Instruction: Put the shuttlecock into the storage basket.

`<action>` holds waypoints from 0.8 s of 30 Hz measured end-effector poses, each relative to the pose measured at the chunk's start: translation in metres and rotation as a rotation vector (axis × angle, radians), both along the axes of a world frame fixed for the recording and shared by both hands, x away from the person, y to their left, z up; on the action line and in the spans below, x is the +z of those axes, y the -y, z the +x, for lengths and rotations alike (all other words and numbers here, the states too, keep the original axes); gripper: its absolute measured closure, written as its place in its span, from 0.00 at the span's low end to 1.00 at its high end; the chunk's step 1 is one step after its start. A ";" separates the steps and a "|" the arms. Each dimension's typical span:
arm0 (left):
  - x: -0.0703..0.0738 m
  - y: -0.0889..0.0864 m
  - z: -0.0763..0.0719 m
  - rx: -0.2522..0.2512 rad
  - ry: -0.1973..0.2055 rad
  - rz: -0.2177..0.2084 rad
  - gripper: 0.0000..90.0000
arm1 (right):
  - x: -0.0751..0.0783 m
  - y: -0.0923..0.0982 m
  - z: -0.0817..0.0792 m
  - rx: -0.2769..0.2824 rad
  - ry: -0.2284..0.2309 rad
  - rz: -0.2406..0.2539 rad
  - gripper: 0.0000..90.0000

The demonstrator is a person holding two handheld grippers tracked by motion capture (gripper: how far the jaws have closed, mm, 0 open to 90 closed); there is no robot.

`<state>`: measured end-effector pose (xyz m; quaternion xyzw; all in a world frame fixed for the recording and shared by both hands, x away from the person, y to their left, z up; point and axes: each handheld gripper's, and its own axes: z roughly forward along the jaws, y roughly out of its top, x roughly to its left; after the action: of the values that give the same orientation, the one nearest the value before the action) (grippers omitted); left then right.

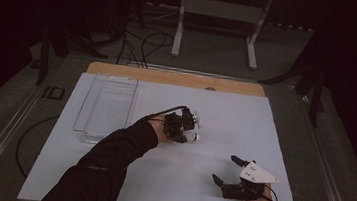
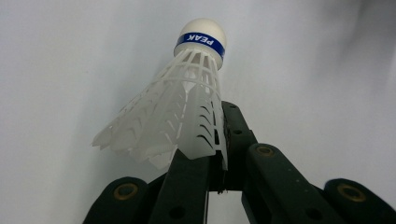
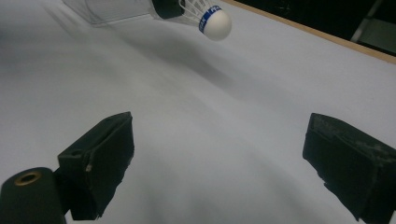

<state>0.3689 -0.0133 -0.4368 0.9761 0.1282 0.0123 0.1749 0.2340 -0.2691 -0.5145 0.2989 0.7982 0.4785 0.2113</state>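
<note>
1. Left gripper [image 1: 187,129] sits mid-table, just right of the clear tray [image 1: 95,122], with the person's dark sleeve [image 1: 110,158] coming in from 6 o'clock.
2. Its jaws are clamped on the skirt of a white plastic shuttlecock [image 2: 180,112]; in the left gripper view the skirt edge is pinched between the two black jaws.
3. The shuttlecock's cork has a blue band and points away from the jaws, toward 12 o'clock in that view. In the high view the cork points toward 4 o'clock.
4. The shuttlecock is off the surface: in the right gripper view it hangs at 12 o'clock, with a soft shadow on the white table cover [image 3: 224,140] below it.
5. Right gripper [image 1: 227,171] is near the table's front edge, at 4 o'clock from the left one and well apart from it.
6. Its jaws are spread wide with nothing between them, just bare table cover.
7. The clear tray lies at 9 o'clock from the shuttlecock. Its long side runs toward the table's far edge. Contents: cannot tell.
</note>
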 end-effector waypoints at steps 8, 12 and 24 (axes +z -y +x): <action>0.008 -0.011 -0.001 0.002 -0.008 -0.007 1.00 | 0.000 -0.001 0.000 0.002 -0.001 -0.001 0.10; 0.013 -0.015 -0.002 -0.005 -0.010 -0.012 1.00 | 0.000 -0.002 0.000 0.005 0.002 -0.005 0.10; 0.029 -0.031 -0.006 -0.026 0.006 -0.034 1.00 | 0.000 -0.001 0.000 0.002 0.000 -0.005 0.10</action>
<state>0.3627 0.0182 -0.4076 0.9745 0.1152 0.0109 0.1923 0.2338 -0.2678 -0.5148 0.2973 0.7997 0.4768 0.2117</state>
